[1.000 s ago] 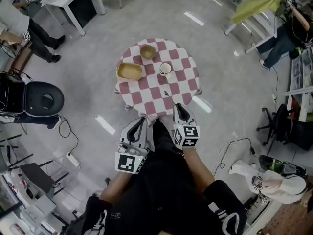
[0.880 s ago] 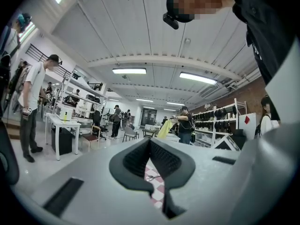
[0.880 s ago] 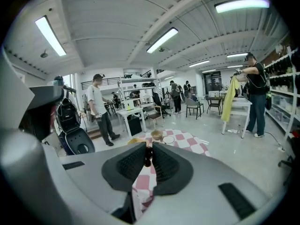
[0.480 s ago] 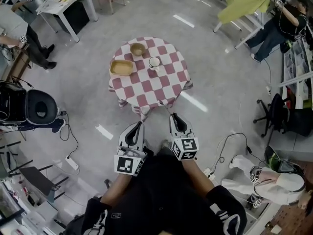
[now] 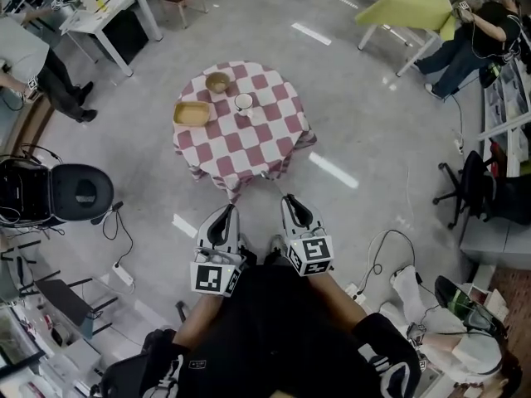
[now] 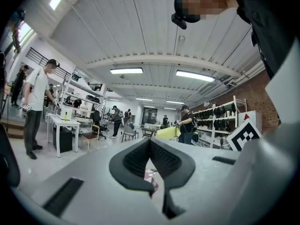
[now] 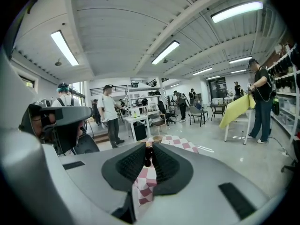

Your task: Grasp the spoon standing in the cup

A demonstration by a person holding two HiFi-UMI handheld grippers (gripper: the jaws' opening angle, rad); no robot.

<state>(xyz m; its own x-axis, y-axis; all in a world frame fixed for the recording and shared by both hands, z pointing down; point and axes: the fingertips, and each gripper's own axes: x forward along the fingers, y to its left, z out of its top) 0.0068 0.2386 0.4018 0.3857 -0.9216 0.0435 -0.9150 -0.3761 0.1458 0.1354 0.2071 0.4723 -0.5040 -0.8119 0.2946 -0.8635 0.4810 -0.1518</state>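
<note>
Low in frame, well short of the checkered tabletop [image 5: 249, 143] and cup [image 5: 243, 101]: left gripper [image 5: 224, 214] fingers meeting tip to tip, right gripper [image 5: 295, 206] fingers a slit apart, both empty.

This is a large open lab or workshop, with a polished grey floor [image 5: 365, 114], white desks [image 5: 99, 2] loaded with gear and wheeled office chairs [image 5: 485, 197]. Metal shelving [image 6: 218, 121] lines a brick wall [image 6: 253, 95], strip lights [image 7: 164, 52] hang overhead, cables [image 5: 124, 237] trail loose, and people [image 5: 473, 31] are at work.
</note>
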